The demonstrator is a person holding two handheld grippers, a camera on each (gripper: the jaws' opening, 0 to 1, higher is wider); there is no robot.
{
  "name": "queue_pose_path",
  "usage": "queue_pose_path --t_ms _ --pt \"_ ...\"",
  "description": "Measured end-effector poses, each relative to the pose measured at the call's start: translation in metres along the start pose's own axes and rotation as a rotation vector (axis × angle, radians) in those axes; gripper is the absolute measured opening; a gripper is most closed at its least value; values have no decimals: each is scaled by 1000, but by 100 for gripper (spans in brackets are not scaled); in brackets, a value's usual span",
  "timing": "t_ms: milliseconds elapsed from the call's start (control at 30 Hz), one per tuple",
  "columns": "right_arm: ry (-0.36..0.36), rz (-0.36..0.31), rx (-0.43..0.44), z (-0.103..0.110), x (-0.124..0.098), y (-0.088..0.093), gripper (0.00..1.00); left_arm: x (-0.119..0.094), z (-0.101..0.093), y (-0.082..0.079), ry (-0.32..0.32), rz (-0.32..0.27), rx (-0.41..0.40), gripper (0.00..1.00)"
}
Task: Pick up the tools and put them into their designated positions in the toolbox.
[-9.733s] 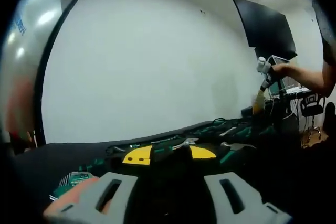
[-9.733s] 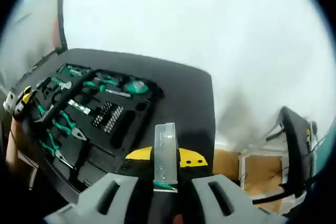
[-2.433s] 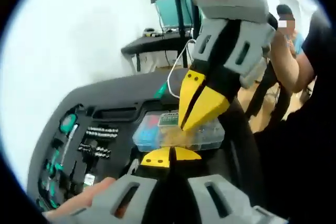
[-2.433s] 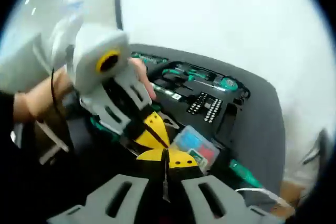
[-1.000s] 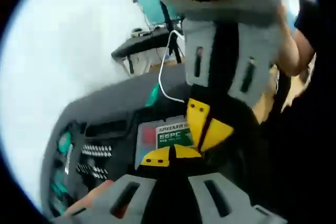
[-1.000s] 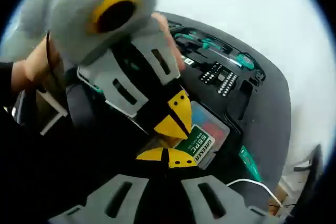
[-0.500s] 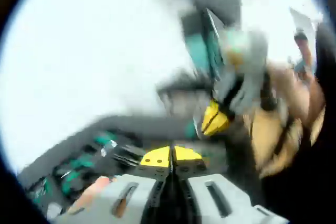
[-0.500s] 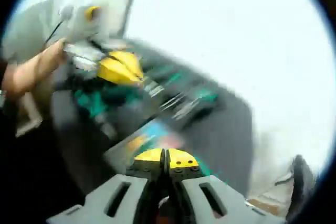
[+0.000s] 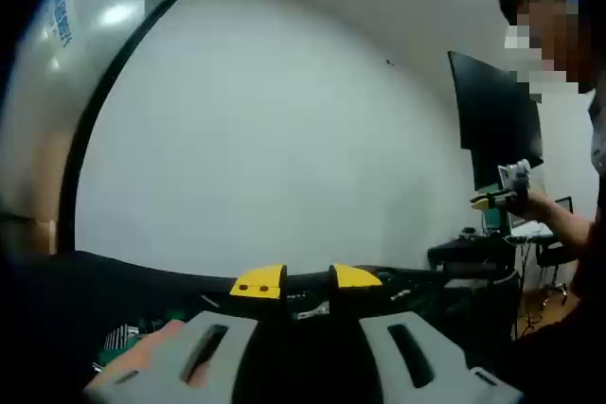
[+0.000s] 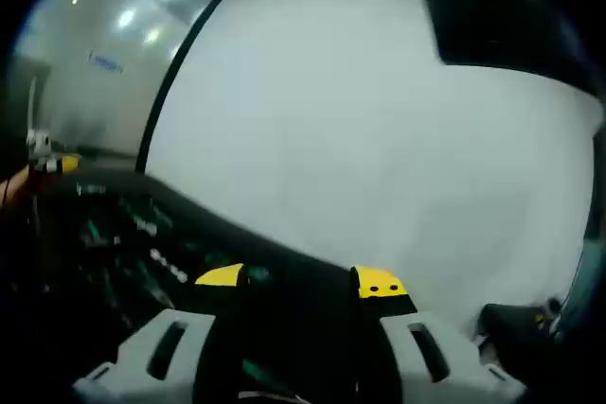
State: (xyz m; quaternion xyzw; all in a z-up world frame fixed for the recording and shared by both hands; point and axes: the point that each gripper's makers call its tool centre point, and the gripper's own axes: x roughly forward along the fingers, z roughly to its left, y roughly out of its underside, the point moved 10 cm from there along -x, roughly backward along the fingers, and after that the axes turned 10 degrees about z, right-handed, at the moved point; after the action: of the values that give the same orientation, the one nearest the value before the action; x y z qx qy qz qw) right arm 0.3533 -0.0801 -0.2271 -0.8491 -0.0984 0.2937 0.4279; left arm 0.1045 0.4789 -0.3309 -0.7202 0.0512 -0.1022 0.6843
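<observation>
In the left gripper view, the left gripper [image 9: 307,281] stood open and empty, low over the dark toolbox [image 9: 417,289], a white wall [image 9: 265,139] behind. In the right gripper view, the right gripper [image 10: 300,283] gaped wide, empty, above the toolbox [image 10: 123,243].

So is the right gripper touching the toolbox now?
Apart. In the right gripper view the right gripper stands open and empty, its yellow tips raised against the wall, with the toolbox lying beyond them.
</observation>
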Motion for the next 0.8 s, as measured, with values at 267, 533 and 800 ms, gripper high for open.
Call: queue_pose_path --t_ms 267,533,800 --pt "-431 610 -564 36 31 19 25 4 2 18 -89 -64 76 15" --pt "-658 635 -679 27 101 21 17 9 -2 25 -55 5 97 16" --pt "-764 755 -654 40 147 42 17 6 2 23 -52 -8 75 16"
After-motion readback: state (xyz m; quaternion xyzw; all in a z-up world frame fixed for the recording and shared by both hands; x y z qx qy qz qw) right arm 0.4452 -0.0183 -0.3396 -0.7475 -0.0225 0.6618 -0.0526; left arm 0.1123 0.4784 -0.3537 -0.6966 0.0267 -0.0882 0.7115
